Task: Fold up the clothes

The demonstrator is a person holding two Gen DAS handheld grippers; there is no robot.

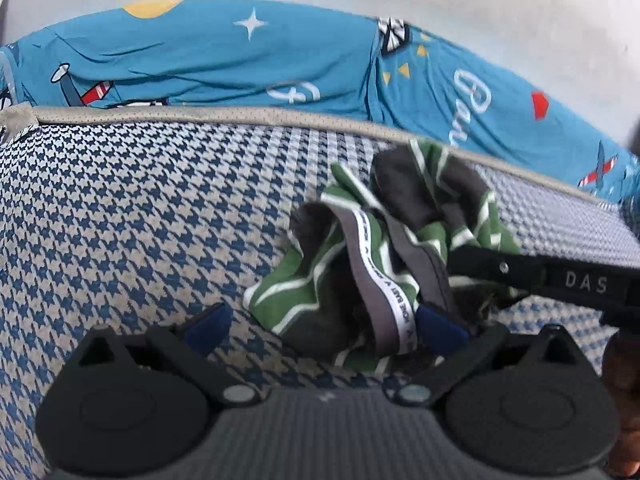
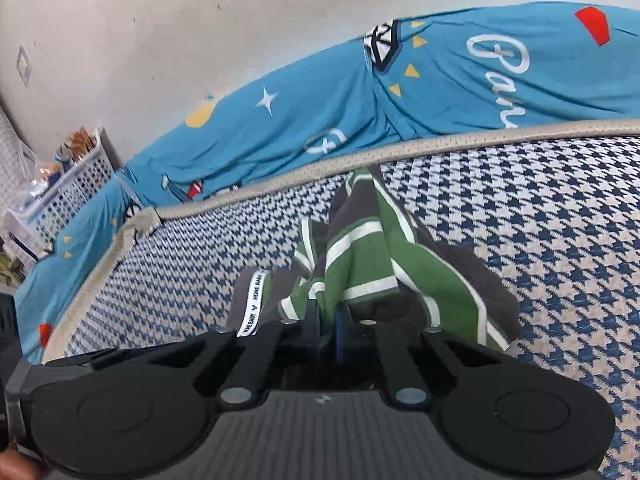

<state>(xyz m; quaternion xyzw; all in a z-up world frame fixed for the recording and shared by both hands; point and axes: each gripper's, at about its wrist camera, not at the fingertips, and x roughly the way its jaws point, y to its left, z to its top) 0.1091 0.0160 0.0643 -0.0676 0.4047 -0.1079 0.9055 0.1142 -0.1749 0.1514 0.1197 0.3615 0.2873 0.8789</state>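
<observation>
Item: 1 small garment [image 1: 372,264], green with white stripes and dark grey panels, grey waistband with a white lettered tape; crumpled, unfolded.

Right gripper [image 2: 328,320]: blue pads pressed together on a ridge of the green cloth, which runs from the tips straight toward the surface's far edge (long axis along the tongs, as the right wrist view gives it).

Left gripper [image 1: 326,326]: fingers spread wide, pinching nothing; the waistband end of the heap lies between them, close against the right-hand blue fingertip [image 1: 438,328]. It is the free hand and looks nearest the waistband, so likely the 1 to take that end.

Surface: blue-and-cream houndstooth mattress [image 1: 140,216] with beige piping [image 1: 240,114] along its far edge; the garment sits toward that edge.

Beyond: teal printed sheet [image 1: 240,64]; pale wall [image 2: 200,20]; white lattice basket [image 2: 68,188] by the far left corner.
</observation>
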